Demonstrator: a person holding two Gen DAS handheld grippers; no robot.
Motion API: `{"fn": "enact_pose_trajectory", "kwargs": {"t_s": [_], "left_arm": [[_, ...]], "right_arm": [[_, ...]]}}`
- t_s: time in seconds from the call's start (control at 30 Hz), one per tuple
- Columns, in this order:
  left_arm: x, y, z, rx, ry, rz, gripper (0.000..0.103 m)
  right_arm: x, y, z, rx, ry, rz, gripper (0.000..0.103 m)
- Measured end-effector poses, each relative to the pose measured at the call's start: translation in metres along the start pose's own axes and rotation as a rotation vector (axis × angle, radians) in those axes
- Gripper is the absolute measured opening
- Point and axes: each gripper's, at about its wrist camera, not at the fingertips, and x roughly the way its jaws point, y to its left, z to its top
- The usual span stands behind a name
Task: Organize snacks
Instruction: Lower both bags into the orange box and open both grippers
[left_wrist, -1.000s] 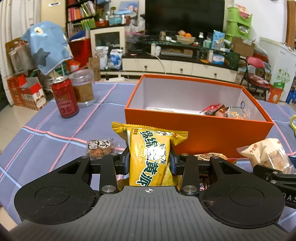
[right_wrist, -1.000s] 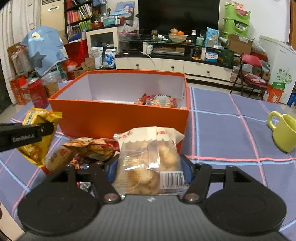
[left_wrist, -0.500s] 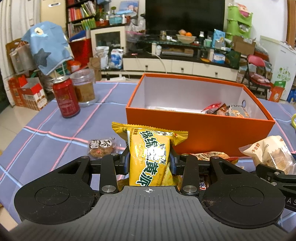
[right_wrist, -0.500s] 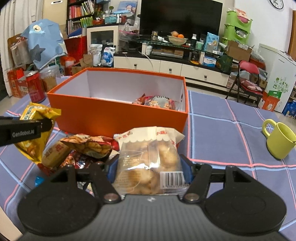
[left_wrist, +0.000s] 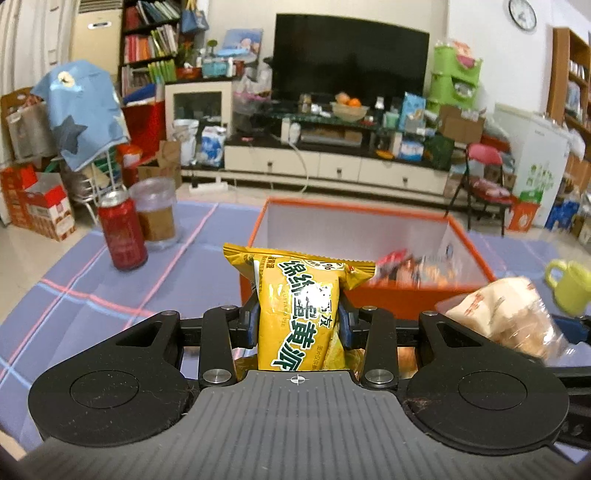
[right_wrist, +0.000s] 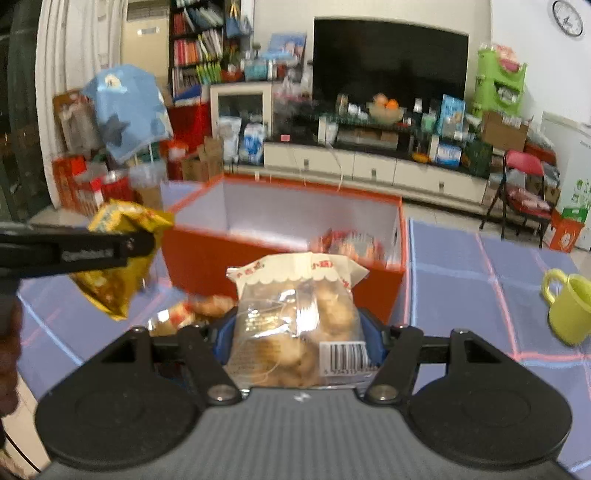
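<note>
At frame centre, the left gripper (left_wrist: 299, 325) pinches a yellow snack packet (left_wrist: 301, 314) upright before the orange box (left_wrist: 369, 295). The right gripper (right_wrist: 299, 332) clamps a clear biscuit bag (right_wrist: 295, 321) likewise, level and forward-pointing.

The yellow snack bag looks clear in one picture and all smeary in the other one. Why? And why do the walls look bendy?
Left wrist view: the yellow snack bag sits sharp in the left gripper, though the cookie bag beside it is smeared. Right wrist view: nearly everything is motion-blurred, even the orange box; the cookie bag in the right gripper shows glare. Both views: the fisheye lens curves the room's edges.
</note>
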Motion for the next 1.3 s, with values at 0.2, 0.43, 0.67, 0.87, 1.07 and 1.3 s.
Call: {"fn": "enact_pose_trajectory", "kwargs": {"t_s": [0.2,0.43,0.67,0.87,1.07,1.3], "left_arm": [[0.053,-0.005,0.043,-0.001,-0.001,-0.037,0.009],[0.107,0.002,0.061,-0.063,0.023,-0.066,0.009],[0.111,0.004,0.060,-0.024,0.021,-0.079,0.009],[0.102,0.001,0.061,-0.035,0.018,-0.072,0.010],[0.097,-0.004,0.063,-0.038,0.013,-0.103,0.010],[0.103,-0.002,0.061,-0.043,0.033,-0.097,0.010]], "right_arm": [[0.036,-0.023,0.054,0.073,-0.069,-0.015,0.057],[0.102,-0.035,0.084,0.106,-0.059,-0.029,0.044],[0.043,-0.047,0.041,0.044,-0.048,0.008,0.078],[0.060,-0.047,-0.009,0.228,0.173,-0.001,0.092],[0.095,-0.039,-0.025,0.305,0.317,-0.027,0.075],[0.086,-0.024,-0.016,0.196,0.283,0.021,0.054]]}}
